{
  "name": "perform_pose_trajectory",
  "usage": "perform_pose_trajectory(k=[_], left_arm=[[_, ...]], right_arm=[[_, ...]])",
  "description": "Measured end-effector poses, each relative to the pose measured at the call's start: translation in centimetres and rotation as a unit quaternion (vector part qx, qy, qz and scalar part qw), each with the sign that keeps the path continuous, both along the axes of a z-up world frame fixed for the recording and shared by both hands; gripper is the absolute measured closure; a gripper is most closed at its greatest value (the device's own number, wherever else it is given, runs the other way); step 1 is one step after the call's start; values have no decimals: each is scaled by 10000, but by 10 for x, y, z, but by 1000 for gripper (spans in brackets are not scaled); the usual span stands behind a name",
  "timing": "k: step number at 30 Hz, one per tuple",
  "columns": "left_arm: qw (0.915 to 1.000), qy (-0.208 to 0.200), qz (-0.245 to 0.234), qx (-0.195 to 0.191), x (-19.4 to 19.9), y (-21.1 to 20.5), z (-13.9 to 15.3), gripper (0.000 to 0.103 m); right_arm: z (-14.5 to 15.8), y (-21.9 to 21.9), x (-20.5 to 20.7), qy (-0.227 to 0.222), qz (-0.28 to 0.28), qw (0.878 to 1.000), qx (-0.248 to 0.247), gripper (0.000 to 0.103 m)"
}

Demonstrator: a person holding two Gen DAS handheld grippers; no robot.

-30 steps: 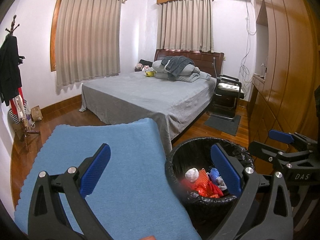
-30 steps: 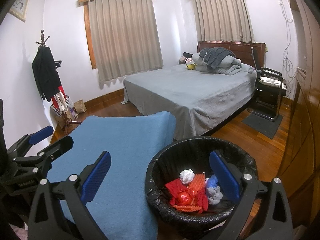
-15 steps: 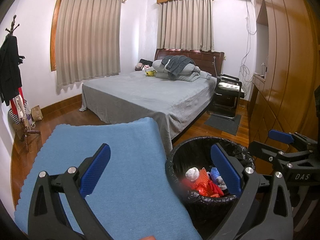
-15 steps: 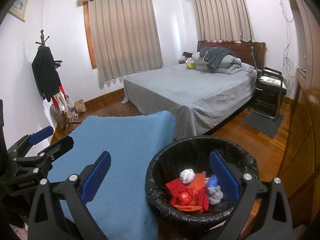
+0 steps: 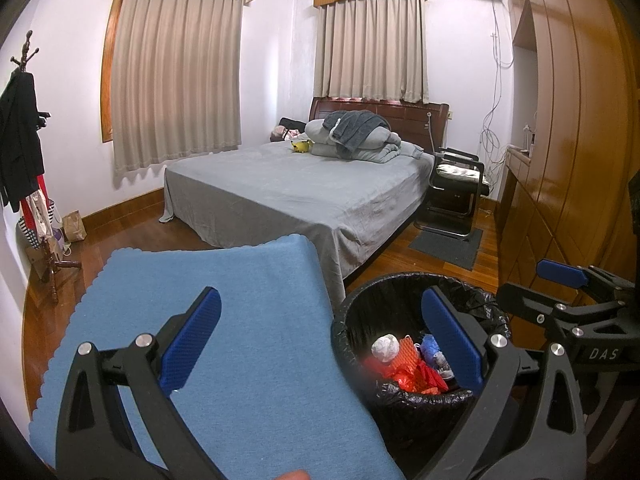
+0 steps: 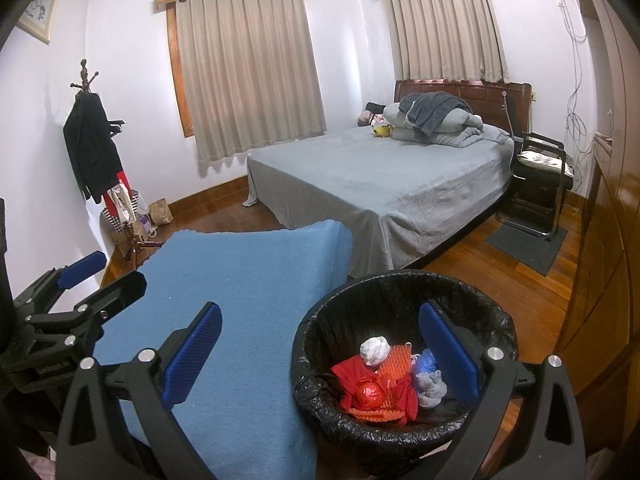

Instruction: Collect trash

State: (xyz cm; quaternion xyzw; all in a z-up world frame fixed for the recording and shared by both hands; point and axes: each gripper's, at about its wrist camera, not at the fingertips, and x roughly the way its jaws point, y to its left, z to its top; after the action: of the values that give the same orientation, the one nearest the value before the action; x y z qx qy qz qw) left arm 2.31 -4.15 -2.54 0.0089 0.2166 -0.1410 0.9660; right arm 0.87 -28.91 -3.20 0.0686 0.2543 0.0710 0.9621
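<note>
The left gripper [image 5: 320, 344] is held with its jaws spread wide and nothing between them. Its blue-padded fingers [image 5: 191, 336] frame the near edge of a blue cloth [image 5: 224, 288] and the rim of a trash bin [image 5: 348, 320]. The right gripper [image 6: 320, 348] is likewise spread wide and empty; in the left wrist view it also appears at the right edge, beside the bin.

The trash bin [image 6: 400, 284] stands on the wooden floor [image 6: 520, 280], just beside the right edge of the blue cloth. It is lined with a black bag [image 6: 316, 392] folded over the rim. The trash lies at the bottom of the bin:

- a crumpled white paper ball [image 6: 375, 351]
- an orange foam net [image 6: 394, 364]
- a red wrapper [image 6: 352, 376] with a shiny red ball [image 6: 370, 394] on it
- a blue and grey bundle [image 6: 429, 380] at the right side

The blue cloth [image 6: 240, 304] covers a flat surface and carries no objects.

Beyond the cloth and bin stands a bed [image 6: 384, 184] with a grey cover; folded bedding [image 6: 436, 120] and a small yellow toy [image 6: 380, 130] lie at its head. A black chair [image 6: 540, 168] stands beside the bed, near a wooden wardrobe [image 5: 568, 120]. A coat rack [image 6: 94, 152] with dark clothing stands against the left wall. Both windows are covered by beige curtains [image 6: 248, 80].
</note>
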Motion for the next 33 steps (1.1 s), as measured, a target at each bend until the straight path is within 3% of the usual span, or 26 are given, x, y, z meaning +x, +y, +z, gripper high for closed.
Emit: perform_pose_trajectory(k=[33], left_arm=[[10000,23,-18,20,-1,3,1,6]], right_arm=[[2,3,0,17,11,10000,-3,6]])
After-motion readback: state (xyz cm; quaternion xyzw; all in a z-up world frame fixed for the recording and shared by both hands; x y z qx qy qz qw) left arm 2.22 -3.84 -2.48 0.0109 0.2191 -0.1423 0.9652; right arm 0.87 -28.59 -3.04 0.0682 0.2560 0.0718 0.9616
